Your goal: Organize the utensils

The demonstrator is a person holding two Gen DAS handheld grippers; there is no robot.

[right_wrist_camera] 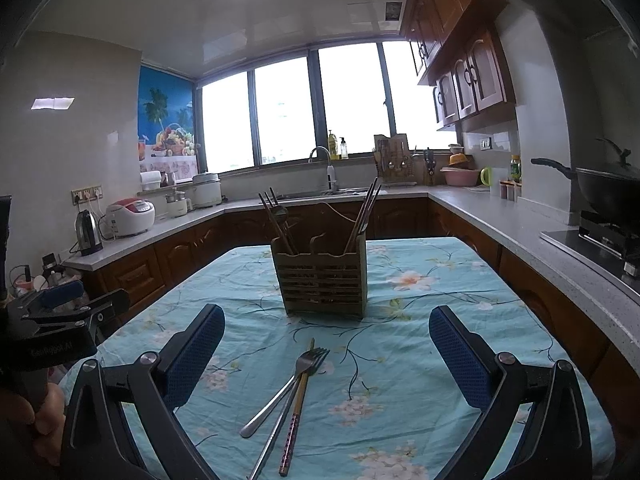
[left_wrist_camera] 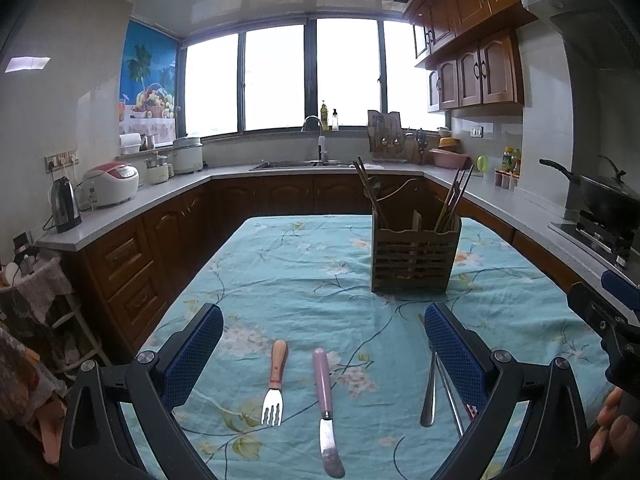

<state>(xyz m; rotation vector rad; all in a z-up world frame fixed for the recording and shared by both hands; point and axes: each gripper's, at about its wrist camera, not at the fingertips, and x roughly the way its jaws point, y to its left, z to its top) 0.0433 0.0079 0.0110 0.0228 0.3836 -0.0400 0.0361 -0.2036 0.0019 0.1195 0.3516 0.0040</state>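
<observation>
The surface [right_wrist_camera: 460, 272] under a turquoise floral cloth carries a slatted wooden utensil caddy [right_wrist_camera: 322, 276] mid-way back, with bare cloth all round it. Both the left tool [left_wrist_camera: 324, 356] and right tool [right_wrist_camera: 326, 354] hang wide open and empty. Nearer lie a wooden-handled fork [left_wrist_camera: 275, 384], pink-handled knife [left_wrist_camera: 326, 400], steel fork [right_wrist_camera: 288, 388] and crossed chopsticks [right_wrist_camera: 296, 408]; grip handles mid-length, lifting clear of neighbours.

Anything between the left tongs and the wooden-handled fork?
Nothing visible. The left tongs are open, with the wooden-handled fork lying on bare tablecloth between the fingers; the pink-handled knife lies beside it, apart.
</observation>
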